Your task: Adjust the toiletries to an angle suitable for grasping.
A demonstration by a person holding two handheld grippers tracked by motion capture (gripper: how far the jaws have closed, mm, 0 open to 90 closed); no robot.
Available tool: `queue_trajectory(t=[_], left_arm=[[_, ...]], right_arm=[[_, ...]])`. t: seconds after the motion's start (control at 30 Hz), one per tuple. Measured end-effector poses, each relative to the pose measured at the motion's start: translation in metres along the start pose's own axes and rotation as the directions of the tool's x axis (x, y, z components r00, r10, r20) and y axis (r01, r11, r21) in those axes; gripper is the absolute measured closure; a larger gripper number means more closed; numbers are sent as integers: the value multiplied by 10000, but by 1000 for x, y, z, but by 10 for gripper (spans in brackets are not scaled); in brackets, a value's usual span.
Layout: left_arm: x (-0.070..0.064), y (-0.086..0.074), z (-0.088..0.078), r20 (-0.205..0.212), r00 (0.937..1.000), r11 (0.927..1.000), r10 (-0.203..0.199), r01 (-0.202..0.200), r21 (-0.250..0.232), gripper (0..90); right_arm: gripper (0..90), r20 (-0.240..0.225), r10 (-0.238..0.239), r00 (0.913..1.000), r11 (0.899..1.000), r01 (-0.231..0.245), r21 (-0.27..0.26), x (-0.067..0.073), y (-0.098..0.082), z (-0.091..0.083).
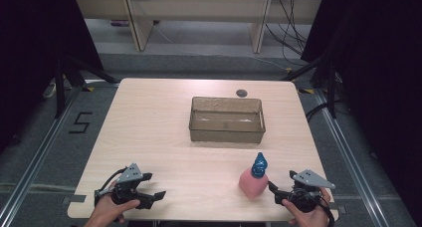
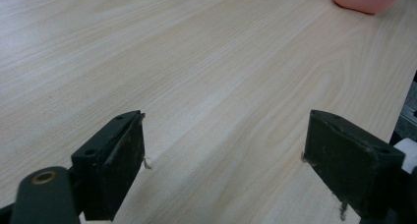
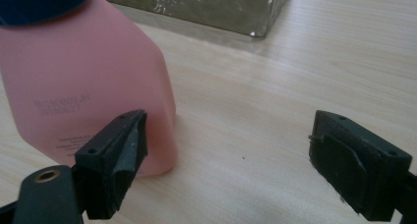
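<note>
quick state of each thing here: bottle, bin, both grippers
pink bottle: upright on the table, blue cap on, not gripped
clear bin: open top, looks empty
left gripper: jaws open, nothing between them
right gripper: jaws open, beside the bottle

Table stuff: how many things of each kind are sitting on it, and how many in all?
Pink bottle with a blue top: 1
Clear plastic bin: 1
Grippers held by the person: 2, the left gripper and the right gripper
Total: 4
</note>
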State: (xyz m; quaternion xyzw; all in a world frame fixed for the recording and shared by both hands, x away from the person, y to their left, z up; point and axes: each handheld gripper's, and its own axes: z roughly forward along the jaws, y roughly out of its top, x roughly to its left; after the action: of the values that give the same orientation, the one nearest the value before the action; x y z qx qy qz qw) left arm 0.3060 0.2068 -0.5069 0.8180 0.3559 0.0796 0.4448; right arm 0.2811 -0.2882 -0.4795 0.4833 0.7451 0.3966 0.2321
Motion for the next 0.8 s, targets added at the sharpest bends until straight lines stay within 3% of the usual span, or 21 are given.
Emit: queue_trajectory(t=[0.3, 0.4, 0.5, 0.53, 0.63, 0.7, 0.8], left_arm=[[0, 0, 0, 74, 10000, 9999, 22, -22, -111, 149], [1, 0, -1, 103, 9999, 10000, 35, -35, -7, 149], [1, 0, -1, 102, 9999, 10000, 29, -29, -10, 149], [1, 0, -1, 122, 9999, 10000, 38, -38, 12, 149], [1, 0, -1, 120, 9999, 10000, 39, -39, 15, 149], [1, 0, -1, 104, 9999, 10000, 33, -32, -30, 149], [1, 0, 0, 100, 9999, 10000, 22, -22, -25, 149]], right_arm=[[154, -39, 86, 10000, 9999, -86, -80, 0, 1, -1], [153, -255, 653, 9975, 9978, -656, -107, 6, 3, -5], [153, -329, 325, 9989, 9989, -336, -340, 6, 5, -8], [153, -334, 544, 9980, 9978, -556, -374, 11, 6, -12], [153, -486, 498, 9976, 9969, -526, -580, 15, 7, -15], [154, -623, 72, 9980, 9972, -118, -739, 15, 8, -17], [155, -798, 47, 9968, 9961, -117, -875, 20, 9, -20]])
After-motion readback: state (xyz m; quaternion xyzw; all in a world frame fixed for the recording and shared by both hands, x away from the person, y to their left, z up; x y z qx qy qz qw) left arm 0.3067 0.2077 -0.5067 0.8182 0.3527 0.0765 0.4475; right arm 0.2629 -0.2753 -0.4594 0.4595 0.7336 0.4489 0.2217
